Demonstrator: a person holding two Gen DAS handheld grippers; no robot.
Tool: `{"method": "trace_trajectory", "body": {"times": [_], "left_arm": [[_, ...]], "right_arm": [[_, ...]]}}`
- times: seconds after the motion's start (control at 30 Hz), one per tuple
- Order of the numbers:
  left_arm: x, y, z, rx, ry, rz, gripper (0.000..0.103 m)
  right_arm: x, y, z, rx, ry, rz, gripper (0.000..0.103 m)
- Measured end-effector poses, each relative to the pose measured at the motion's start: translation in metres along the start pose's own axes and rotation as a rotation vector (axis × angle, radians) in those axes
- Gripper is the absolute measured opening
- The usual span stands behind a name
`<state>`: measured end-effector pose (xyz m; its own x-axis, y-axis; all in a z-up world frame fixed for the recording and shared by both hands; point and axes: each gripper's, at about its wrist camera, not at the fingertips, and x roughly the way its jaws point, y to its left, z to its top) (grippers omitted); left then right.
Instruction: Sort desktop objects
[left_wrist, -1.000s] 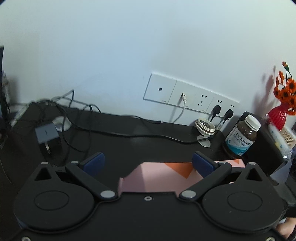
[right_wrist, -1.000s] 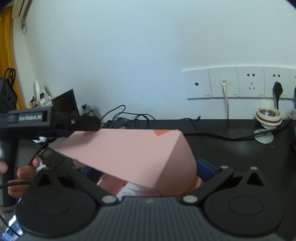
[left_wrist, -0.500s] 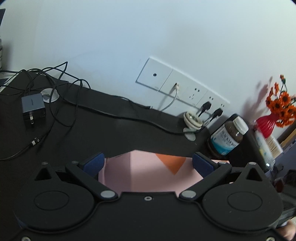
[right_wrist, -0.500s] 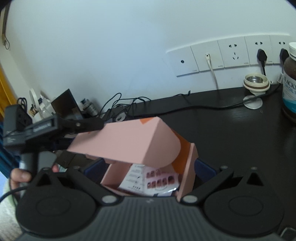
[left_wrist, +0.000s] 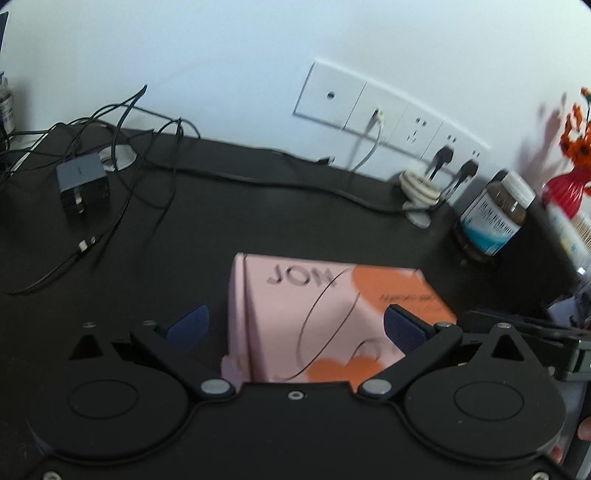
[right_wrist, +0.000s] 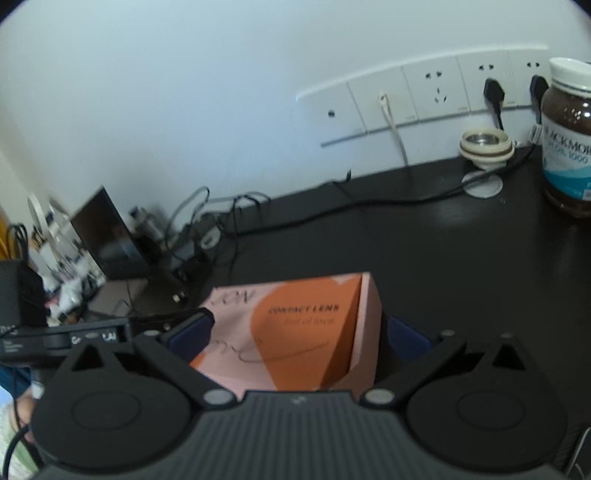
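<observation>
The black bench (left_wrist: 258, 221) carries a pink-and-orange contact lens box (left_wrist: 332, 314), lying closed between both tools. The left tool (left_wrist: 295, 326) and the right tool (right_wrist: 297, 334) each straddle it, jaws spread wide.

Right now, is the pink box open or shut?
Shut. The pink box shows its printed lid lying flat on top, with no gap or contents visible in either view. It sits between both tools' open fingers.

L gripper (left_wrist: 294, 325): black body, 2 round discs, silver screws, blue pads (left_wrist: 404, 326) | R gripper (right_wrist: 297, 332): black, ribbed grey top, silver screws, blue pads (right_wrist: 190, 330) | white lettering on L gripper side, seen from R cam | skin at edges
</observation>
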<state>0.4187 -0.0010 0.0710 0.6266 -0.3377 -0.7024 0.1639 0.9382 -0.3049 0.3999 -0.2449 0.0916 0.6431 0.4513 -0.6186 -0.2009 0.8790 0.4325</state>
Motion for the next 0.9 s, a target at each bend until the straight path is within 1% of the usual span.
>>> {"method": "trace_trajectory", "body": {"times": [0.07,0.17,0.37,0.57,0.9], "left_arm": [[0.004,0.004,-0.004,-0.004,0.009,0.001,0.103],[0.006,0.008,-0.009,-0.01,0.019,0.0,0.103],[0.0,0.009,-0.014,0.019,-0.001,0.022,0.103],[-0.004,0.005,-0.02,0.069,-0.026,0.052,0.103],[-0.008,-0.004,-0.03,0.145,-0.067,0.092,0.103]], "right_arm": [[0.007,0.001,-0.005,-0.007,0.007,-0.011,0.102],[0.016,-0.002,-0.009,0.022,0.019,-0.02,0.102],[0.032,-0.007,-0.015,0.059,0.06,-0.039,0.102],[0.039,-0.004,-0.022,0.036,0.078,-0.062,0.102],[0.037,0.002,-0.027,-0.03,0.061,-0.099,0.102]]}}
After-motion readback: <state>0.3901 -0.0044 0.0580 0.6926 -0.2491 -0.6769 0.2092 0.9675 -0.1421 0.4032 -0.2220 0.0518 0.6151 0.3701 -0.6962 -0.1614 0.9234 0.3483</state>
